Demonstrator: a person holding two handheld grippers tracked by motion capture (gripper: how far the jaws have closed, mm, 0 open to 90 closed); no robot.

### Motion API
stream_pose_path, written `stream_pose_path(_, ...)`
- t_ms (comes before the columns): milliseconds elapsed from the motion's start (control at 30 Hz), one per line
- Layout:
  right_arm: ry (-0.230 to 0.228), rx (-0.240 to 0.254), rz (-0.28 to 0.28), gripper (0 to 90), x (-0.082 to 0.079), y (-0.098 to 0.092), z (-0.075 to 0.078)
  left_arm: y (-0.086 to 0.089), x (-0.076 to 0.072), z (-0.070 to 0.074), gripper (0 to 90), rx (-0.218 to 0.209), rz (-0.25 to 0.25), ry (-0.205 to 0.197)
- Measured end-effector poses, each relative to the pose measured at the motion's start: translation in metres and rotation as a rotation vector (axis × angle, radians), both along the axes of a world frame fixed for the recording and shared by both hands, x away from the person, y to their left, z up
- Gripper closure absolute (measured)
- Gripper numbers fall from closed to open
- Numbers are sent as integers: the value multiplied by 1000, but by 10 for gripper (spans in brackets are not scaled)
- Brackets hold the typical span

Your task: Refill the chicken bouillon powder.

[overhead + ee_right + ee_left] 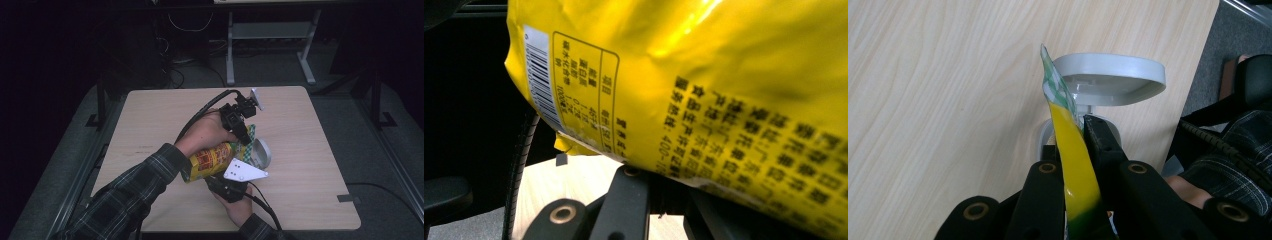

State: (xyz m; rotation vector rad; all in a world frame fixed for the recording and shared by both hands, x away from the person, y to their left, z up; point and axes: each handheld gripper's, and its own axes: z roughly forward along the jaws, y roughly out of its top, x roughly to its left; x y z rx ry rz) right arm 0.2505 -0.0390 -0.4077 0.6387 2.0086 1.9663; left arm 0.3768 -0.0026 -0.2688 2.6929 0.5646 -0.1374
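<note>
Both tongs are clamped on one yellow snack bag (212,161), which is held in the air just above the worktop (150,130). Left tongs (246,136) pinch the bag's flat top seal (1074,150); in the left gripper view the black jaws stand together on the yellow film, with the green-checked seal edge projecting beyond them. Right tongs (231,181) grip the bag from below near its lower end; in the right gripper view the jaws meet under the printed back panel (704,100), close to the barcode.

A grey bowl (261,152) lies tipped on its side on the worktop, just beyond the seal, its rim (1113,75) facing the left tongs.

Step in hand, as judged: the bag is gripped at both ends and presented toward the bowl, most likely to be opened at the seal and emptied. No tear is visible at the seal; the contents are hidden.

Next move calls for:
- a firm hold by the right tongs as the anchor;
- a pull or twist of the left tongs across the seal, not along it;
- the mouth kept over the bowl, which first needs to be righted.
</note>
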Motion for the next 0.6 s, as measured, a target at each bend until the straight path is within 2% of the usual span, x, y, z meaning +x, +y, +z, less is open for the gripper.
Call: stream_pose_path(600,5,7,2,900,1,0,0,-1,1,-1,849,7,1,-1)
